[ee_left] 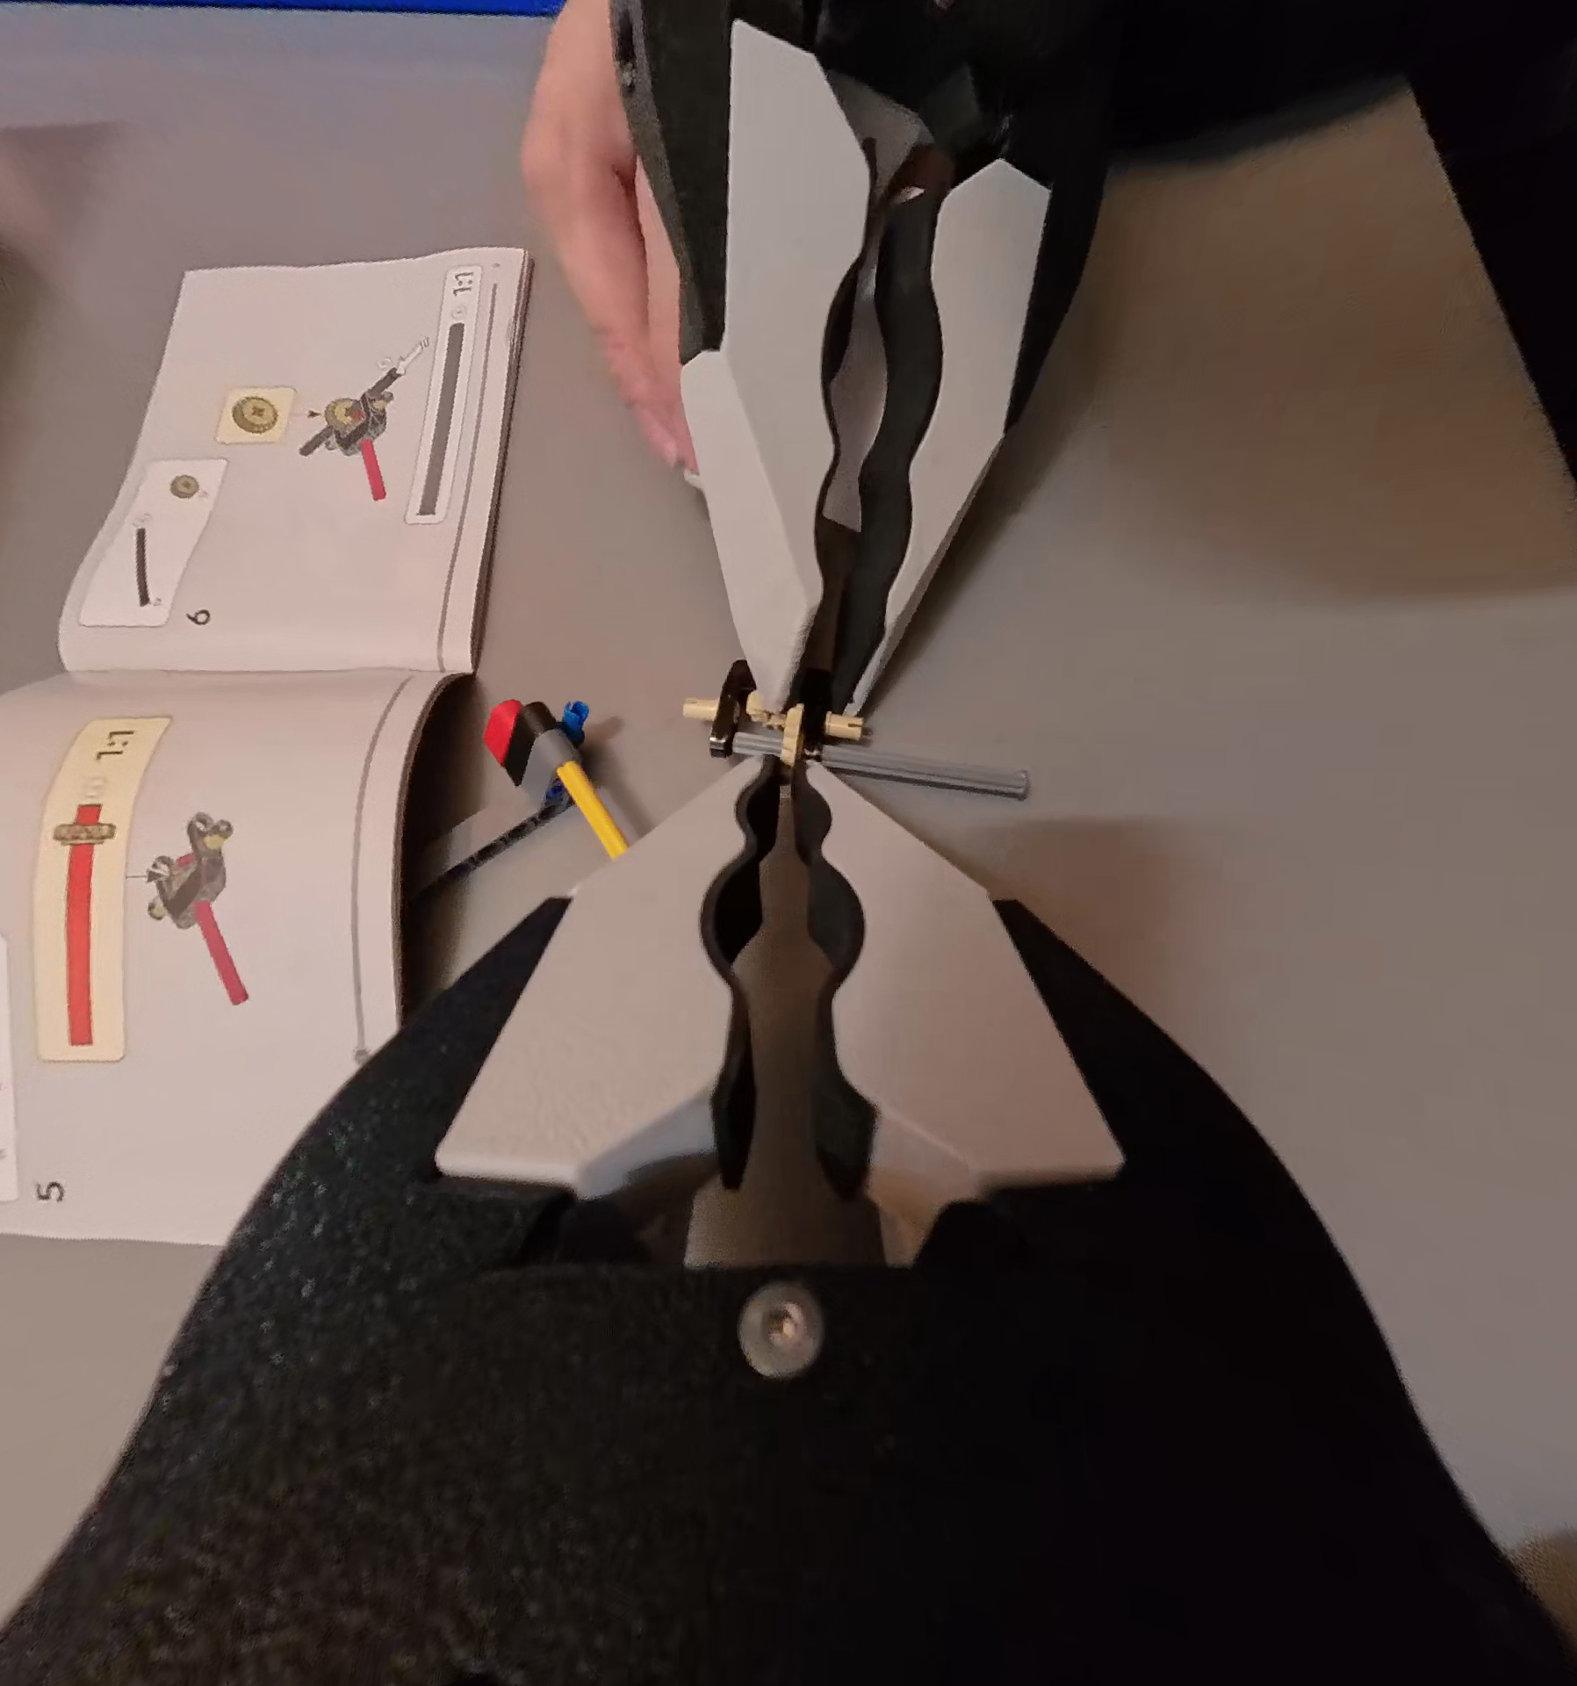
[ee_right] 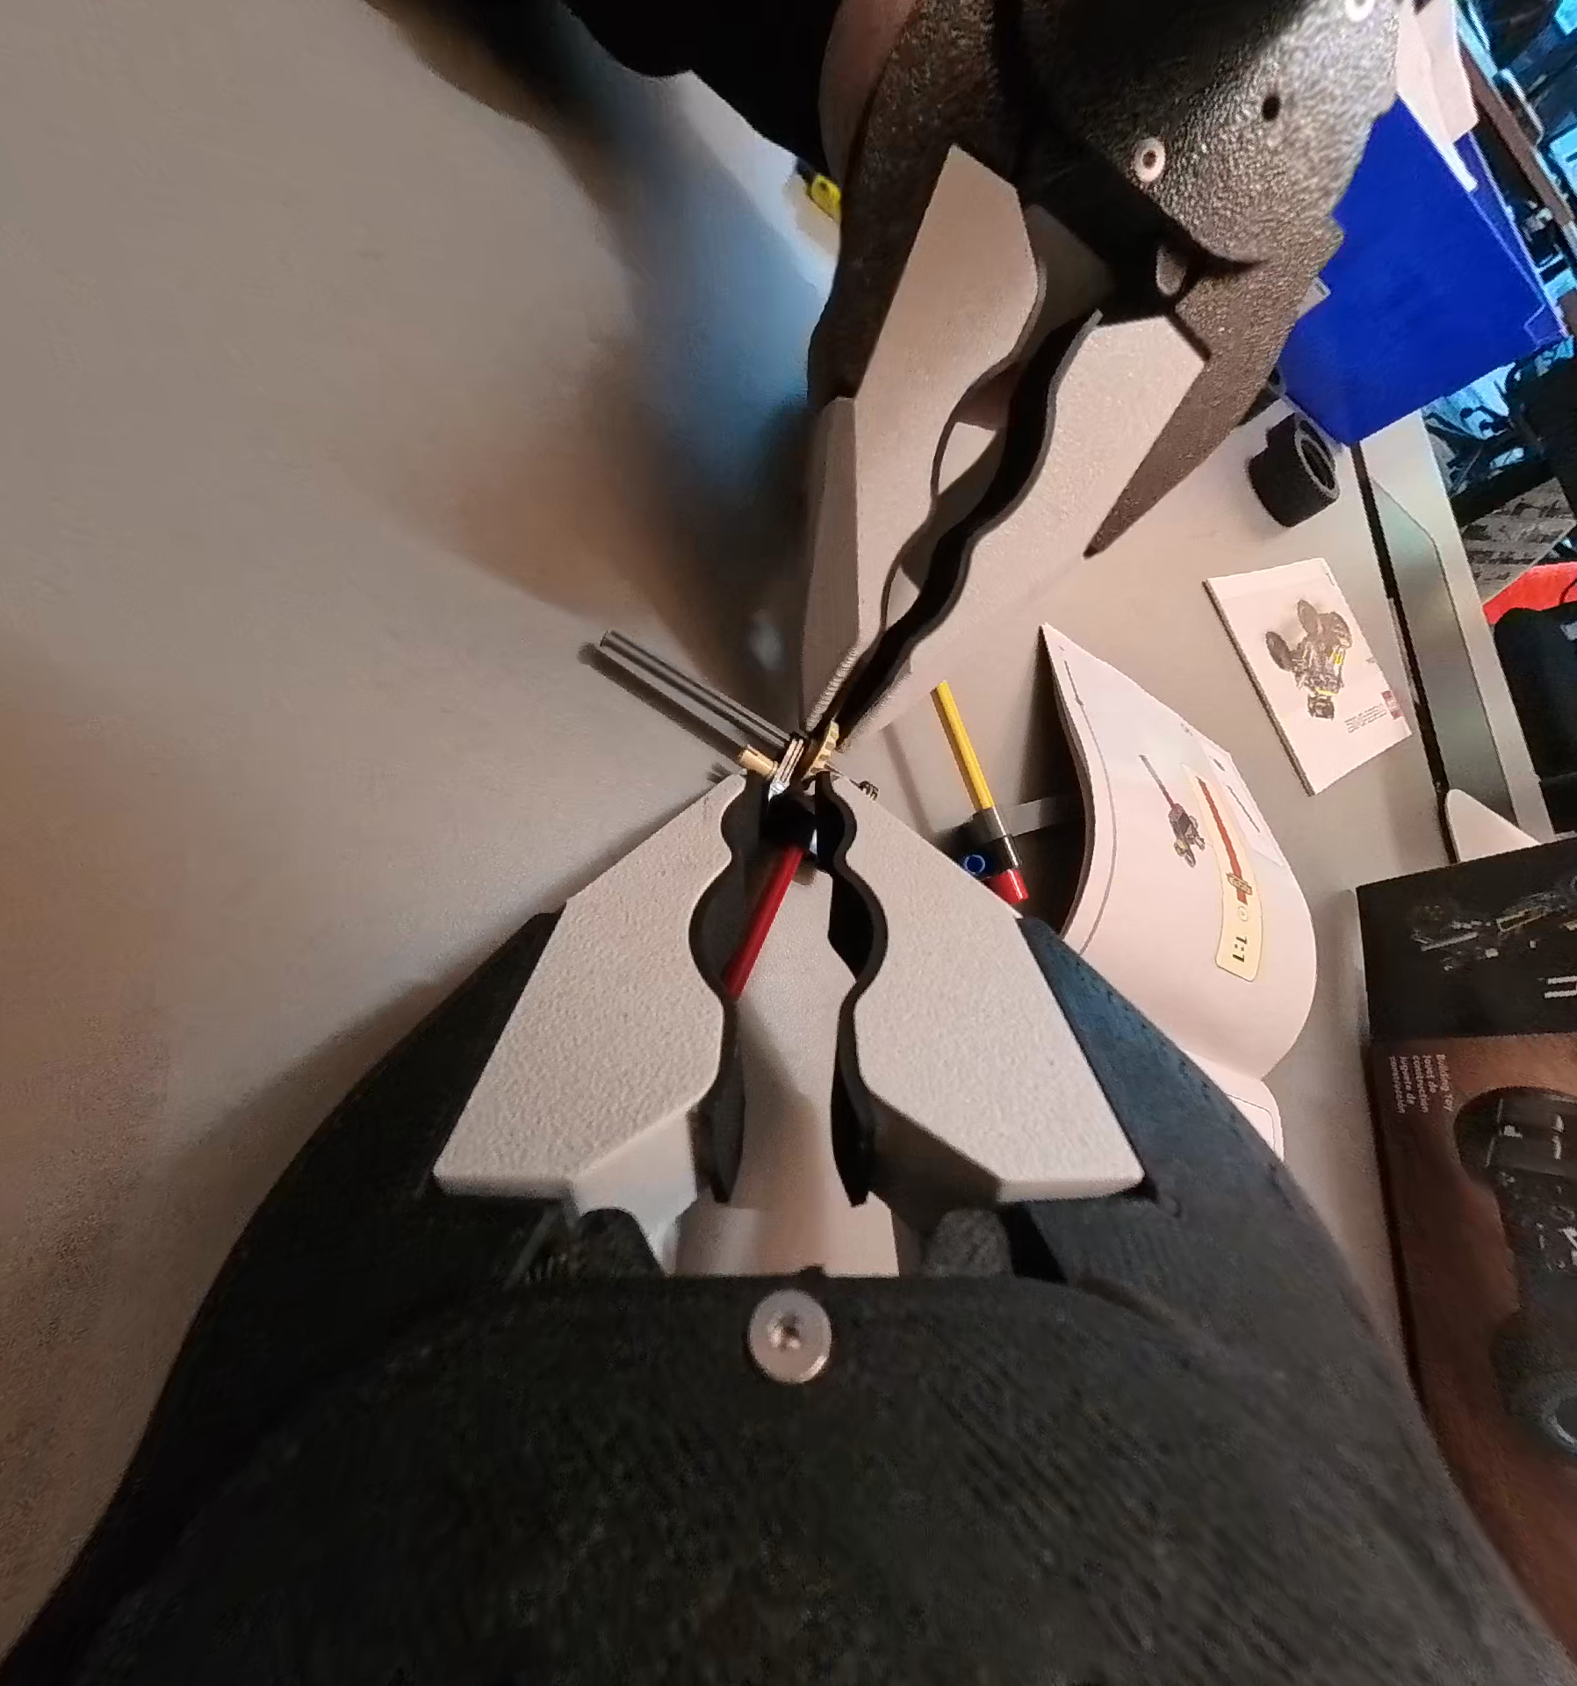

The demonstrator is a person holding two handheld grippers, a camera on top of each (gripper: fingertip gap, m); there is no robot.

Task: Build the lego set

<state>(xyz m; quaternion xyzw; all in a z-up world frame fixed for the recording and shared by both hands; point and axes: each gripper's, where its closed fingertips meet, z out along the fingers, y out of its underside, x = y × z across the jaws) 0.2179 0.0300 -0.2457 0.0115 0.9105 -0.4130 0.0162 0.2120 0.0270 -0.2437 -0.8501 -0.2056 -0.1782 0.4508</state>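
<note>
My left gripper (ee_left: pixel 783 775) is shut on a small tan gear (ee_left: pixel 794 737) that sits on a long grey axle (ee_left: pixel 931 771). The axle sticks out to the right. My right gripper (ee_right: pixel 789 798) comes in tip to tip from the opposite side and is shut on a black connector (ee_right: pixel 789 821). A red axle (ee_right: pixel 762 921) runs back from that connector between its fingers. In the left wrist view the right gripper (ee_left: pixel 812 689) reaches down from the top, holding the black connector (ee_left: pixel 730 721) with its tan pins. The gear, the grey axle (ee_right: pixel 675 693) and the connector meet at the fingertips.
An open instruction booklet (ee_left: pixel 265 639) lies to the left. A small sub-assembly with a yellow axle (ee_left: pixel 548 757) lies beside it. In the right wrist view a leaflet (ee_right: pixel 1305 675), a black tyre (ee_right: pixel 1296 474), a blue bin (ee_right: pixel 1423 301) and the set's box (ee_right: pixel 1496 1095) are at the right. The grippers are tip to tip, or close to it.
</note>
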